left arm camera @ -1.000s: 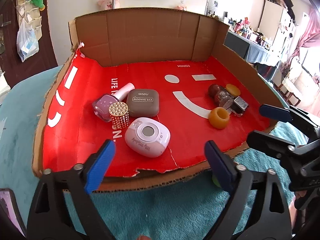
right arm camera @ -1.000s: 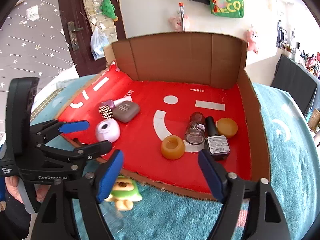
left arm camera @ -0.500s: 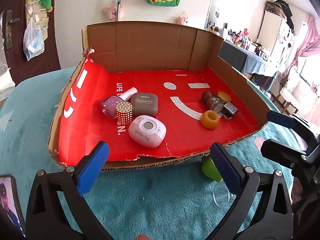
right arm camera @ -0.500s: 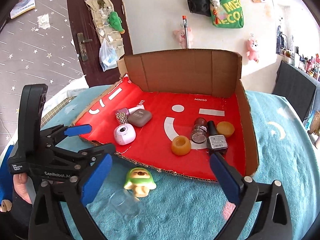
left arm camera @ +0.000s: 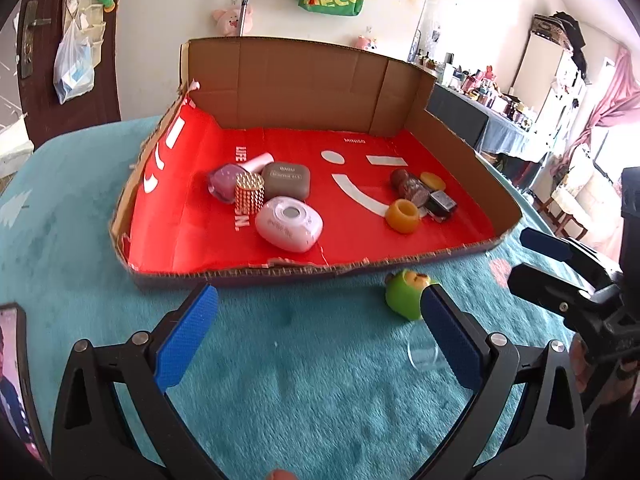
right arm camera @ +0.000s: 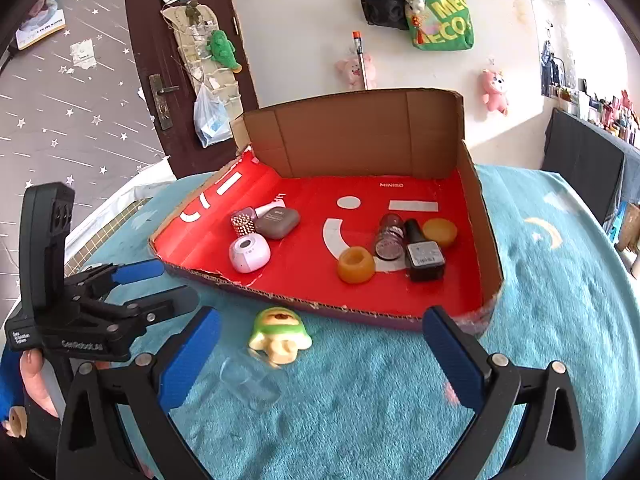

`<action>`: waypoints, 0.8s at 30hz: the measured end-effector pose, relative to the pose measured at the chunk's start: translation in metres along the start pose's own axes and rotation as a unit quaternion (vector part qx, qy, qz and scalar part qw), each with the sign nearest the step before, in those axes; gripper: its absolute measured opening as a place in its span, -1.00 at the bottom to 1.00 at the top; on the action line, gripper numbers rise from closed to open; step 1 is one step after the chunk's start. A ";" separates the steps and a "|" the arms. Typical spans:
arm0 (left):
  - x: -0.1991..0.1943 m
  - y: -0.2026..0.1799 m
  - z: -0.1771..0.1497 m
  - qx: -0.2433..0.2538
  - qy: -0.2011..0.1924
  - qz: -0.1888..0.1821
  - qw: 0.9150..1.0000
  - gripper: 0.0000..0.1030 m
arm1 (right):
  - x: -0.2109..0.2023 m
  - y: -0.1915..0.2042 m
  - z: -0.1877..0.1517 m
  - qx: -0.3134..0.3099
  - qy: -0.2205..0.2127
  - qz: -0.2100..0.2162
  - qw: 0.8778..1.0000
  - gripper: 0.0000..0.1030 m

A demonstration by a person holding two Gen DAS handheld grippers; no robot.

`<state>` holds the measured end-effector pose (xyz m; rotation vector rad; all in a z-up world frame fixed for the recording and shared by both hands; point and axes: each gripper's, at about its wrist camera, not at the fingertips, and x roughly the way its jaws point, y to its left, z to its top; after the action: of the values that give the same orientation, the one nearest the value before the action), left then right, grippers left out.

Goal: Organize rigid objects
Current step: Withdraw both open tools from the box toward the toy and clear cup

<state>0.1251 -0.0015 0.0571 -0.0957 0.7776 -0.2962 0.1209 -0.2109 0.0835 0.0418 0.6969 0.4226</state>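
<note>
Nearest, both sets of tongs hang over the teal tabletop (left arm camera: 280,380). The left tongs (left arm camera: 316,332) gape wide, holding nothing; the right tongs (right arm camera: 320,352) have just been opening and grip nothing either. Low in the frame, just ahead of them, lies what looks like a clear cup (right arm camera: 254,380), hard to make out, touching a green toy (right arm camera: 280,334). Beyond, mid-frame, sits the cardboard tray (right arm camera: 360,136) with its red floor: a white case (right arm camera: 249,254), studded cylinder (left arm camera: 249,192) and brown compact (left arm camera: 286,180) at left, an amber ring (right arm camera: 355,265), dark bottle (right arm camera: 424,256) and glitter jar (right arm camera: 389,236) at right.
</note>
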 end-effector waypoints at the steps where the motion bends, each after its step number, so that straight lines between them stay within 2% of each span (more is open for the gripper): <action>1: 0.000 0.000 -0.001 -0.002 0.001 -0.002 1.000 1.00 | 0.000 -0.001 -0.001 0.002 0.001 -0.001 1.000 1.00; 7: -0.001 -0.012 -0.012 0.003 0.011 -0.013 1.000 1.00 | 0.001 -0.010 -0.011 0.012 0.007 -0.016 1.000 1.00; 11: 0.002 -0.024 -0.019 0.008 0.021 -0.033 0.999 1.00 | 0.001 -0.018 -0.016 0.020 0.013 -0.035 0.999 1.00; 19: 0.020 -0.052 -0.028 0.032 0.048 -0.053 0.997 1.00 | 0.002 -0.043 -0.022 0.052 0.017 -0.054 0.997 1.00; 24: 0.033 -0.052 -0.032 0.040 0.060 -0.020 0.997 1.00 | 0.004 -0.047 -0.025 0.055 0.022 -0.055 0.997 1.00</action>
<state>0.1128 -0.0597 0.0220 -0.0180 0.8826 -0.3730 0.1251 -0.2551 0.0529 0.0967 0.7624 0.2795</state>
